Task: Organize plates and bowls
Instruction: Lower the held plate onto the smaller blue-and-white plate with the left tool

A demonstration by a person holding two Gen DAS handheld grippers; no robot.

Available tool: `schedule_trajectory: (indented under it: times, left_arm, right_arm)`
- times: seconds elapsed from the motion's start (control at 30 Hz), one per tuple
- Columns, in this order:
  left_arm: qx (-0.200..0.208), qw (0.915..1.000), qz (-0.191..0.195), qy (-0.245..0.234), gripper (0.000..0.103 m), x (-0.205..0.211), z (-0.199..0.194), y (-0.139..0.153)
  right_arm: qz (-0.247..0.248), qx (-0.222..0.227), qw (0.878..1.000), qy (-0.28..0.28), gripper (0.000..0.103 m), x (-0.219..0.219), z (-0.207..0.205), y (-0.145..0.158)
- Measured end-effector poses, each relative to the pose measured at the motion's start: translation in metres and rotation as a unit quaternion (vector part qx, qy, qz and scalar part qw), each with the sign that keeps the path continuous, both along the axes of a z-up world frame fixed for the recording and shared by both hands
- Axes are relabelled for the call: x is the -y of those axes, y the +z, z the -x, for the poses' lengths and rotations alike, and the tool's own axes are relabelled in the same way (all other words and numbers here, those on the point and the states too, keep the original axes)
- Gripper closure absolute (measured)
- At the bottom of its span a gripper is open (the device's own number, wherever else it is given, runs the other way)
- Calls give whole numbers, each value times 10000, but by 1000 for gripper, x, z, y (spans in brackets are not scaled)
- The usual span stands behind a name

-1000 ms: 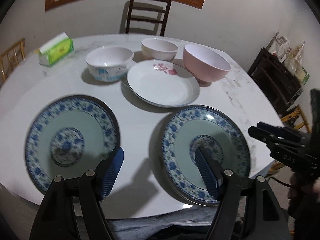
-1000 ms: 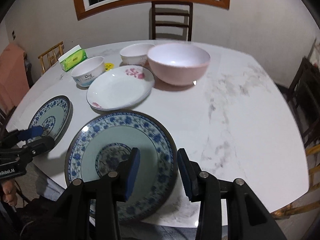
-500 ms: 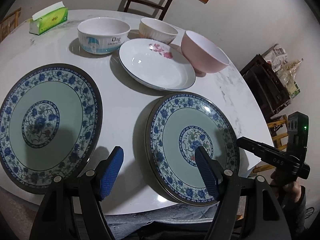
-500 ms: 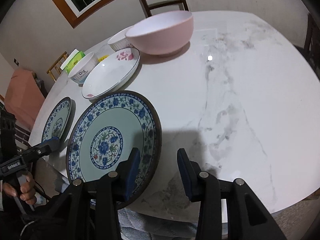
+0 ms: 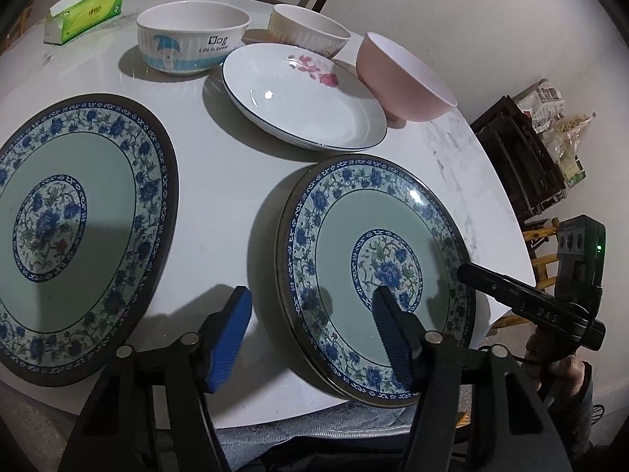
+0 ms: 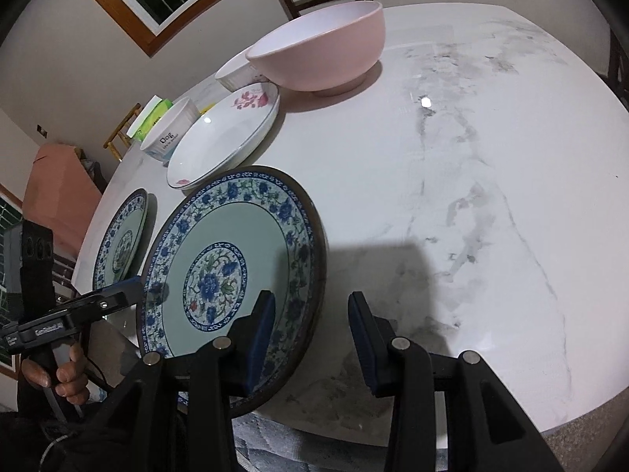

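My left gripper (image 5: 310,314) has just been closing, jaws straddling the left rim of the near blue plate (image 5: 377,236), pads not pressing. Right gripper (image 6: 310,314) narrow, straddling its right rim (no contact). Second blue plate (image 5: 70,228) beside it; bowls behind.

Two blue-floral plates (image 5: 70,232) flat; white plate (image 5: 302,98), three bowls (image 5: 192,35) behind

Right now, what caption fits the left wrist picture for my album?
Open left tongs straddle the rim of a blue flowered plate, bowls waiting behind on the white table.
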State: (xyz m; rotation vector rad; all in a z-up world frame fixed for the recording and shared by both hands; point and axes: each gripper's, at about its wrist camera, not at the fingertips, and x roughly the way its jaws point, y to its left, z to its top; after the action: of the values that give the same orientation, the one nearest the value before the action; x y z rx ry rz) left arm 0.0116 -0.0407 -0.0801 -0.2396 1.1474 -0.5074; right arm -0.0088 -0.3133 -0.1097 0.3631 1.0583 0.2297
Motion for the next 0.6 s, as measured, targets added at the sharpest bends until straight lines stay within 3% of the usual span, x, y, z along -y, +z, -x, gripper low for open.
schedule_trajectory:
  times: [0.23,0.37,0.47,0.5,0.6]
  left_arm:
    - [-108,9999,1,-20,56,2,-2,-5]
    - [-73,9999,-71,-63,60,4,-2,-5]
    - [-47,9999,-84,-98,63,5,-2,-5]
    - [-51,9999,-88,-129,69,6,-2,-5]
    - [-5,9998,-156,-143,70,9,-2,-6]
  right_arm:
    - [-41,50,10000,30,65,-1,-4,-1]
    - [-57,19,10000,58,84,-2,-7,-4]
    - [-68,31,10000,53,85,-3,-8,-5]
    - [-63,39,10000,53,85,-3,-8,-5]
    - [-63,54,10000,39,85,-3,-7,-5]
